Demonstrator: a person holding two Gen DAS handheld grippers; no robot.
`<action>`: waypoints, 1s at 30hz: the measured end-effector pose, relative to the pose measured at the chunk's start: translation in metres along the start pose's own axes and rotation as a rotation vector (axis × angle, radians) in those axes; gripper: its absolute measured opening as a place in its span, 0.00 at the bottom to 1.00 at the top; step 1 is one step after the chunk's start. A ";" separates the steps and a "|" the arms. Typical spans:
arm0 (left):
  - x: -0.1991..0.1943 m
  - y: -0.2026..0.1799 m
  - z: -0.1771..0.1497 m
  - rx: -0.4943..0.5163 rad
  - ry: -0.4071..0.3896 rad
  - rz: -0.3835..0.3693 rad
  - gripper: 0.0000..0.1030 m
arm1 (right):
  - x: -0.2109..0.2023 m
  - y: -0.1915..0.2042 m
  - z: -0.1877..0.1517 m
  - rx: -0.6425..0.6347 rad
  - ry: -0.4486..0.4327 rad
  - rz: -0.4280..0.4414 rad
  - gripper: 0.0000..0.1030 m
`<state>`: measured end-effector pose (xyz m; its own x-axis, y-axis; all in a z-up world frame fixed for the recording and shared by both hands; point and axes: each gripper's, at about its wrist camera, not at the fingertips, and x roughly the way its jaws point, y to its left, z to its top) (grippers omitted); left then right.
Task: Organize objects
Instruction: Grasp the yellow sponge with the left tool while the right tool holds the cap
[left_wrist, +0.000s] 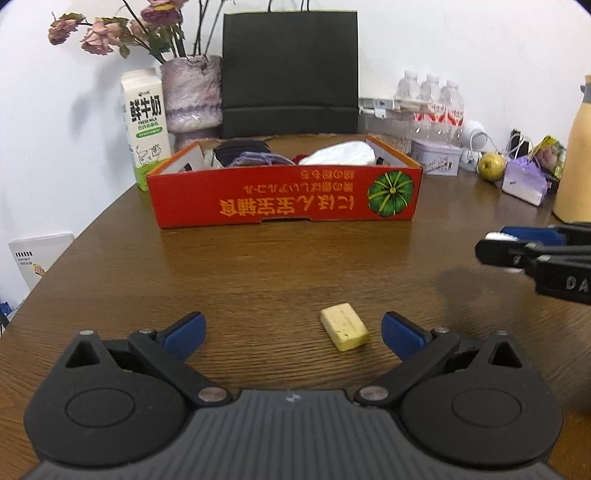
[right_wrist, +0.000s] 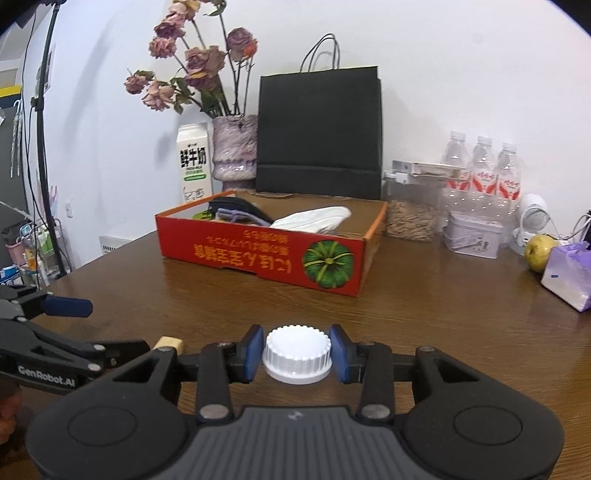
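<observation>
The right gripper (right_wrist: 297, 352) squeezes a white cap (right_wrist: 297, 352). The left gripper (left_wrist: 293, 330) is wide apart, near a yellow block (left_wrist: 344, 331) on the table (left_wrist: 258, 266).

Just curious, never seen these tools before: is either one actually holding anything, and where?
The right gripper holds a white ribbed cap by its sides. The left gripper is open, holding nothing.

Milk carton (left_wrist: 146, 127), vase (left_wrist: 191, 98), black bag (left_wrist: 290, 74), 3 bottles (left_wrist: 436, 103).

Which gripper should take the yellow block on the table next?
Left. The left gripper is open, with the yellow block lying between its fingers. The right gripper is already shut on the white cap, off to the side.
</observation>
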<state>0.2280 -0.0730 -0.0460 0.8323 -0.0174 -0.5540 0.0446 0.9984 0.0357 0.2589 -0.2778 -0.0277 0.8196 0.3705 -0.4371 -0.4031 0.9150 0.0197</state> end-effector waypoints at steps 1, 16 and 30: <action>0.002 -0.003 0.000 0.001 0.008 -0.001 1.00 | -0.001 -0.004 -0.001 0.000 -0.002 -0.005 0.37; 0.035 -0.021 0.008 -0.025 0.108 -0.009 1.00 | -0.007 -0.026 -0.008 -0.005 -0.006 -0.030 0.36; 0.024 -0.025 0.007 -0.024 0.069 -0.009 0.34 | -0.004 -0.018 -0.010 -0.029 -0.001 -0.056 0.37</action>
<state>0.2507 -0.0986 -0.0539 0.7921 -0.0238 -0.6099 0.0383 0.9992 0.0108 0.2587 -0.2979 -0.0353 0.8417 0.3186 -0.4360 -0.3679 0.9293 -0.0311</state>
